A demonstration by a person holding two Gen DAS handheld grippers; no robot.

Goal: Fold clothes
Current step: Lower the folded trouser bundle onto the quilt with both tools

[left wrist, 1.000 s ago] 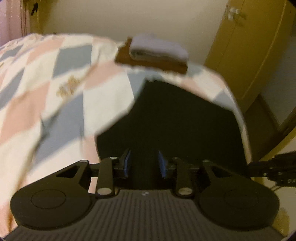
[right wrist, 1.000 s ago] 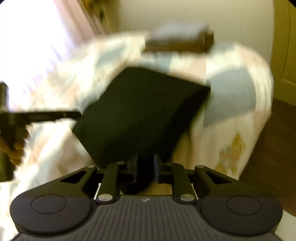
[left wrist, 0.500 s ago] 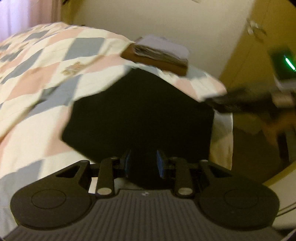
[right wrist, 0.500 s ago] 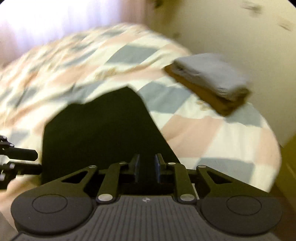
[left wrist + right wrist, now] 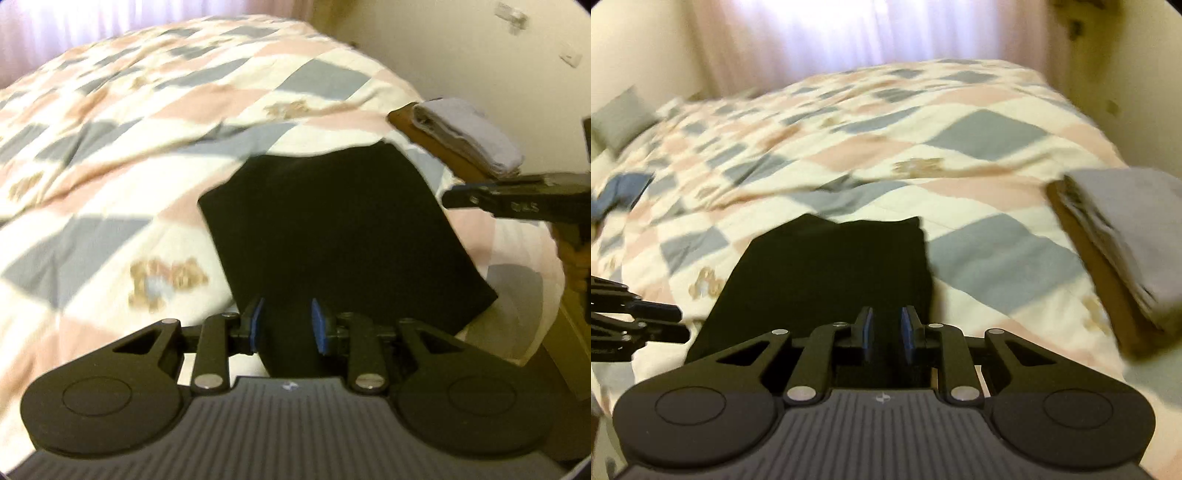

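Both the left gripper [image 5: 287,325] and right gripper [image 5: 886,334] pinch a black garment [image 5: 332,229] over a diamond-patterned quilted bed [image 5: 849,147] beside a curtained window [image 5: 849,29].

Folded stack [image 5: 1123,251] right; quilt [image 5: 979,136] open

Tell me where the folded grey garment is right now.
The folded grey garment lies on top of a folded brown one near the right edge of the quilt, just right of the black garment that both grippers hold.
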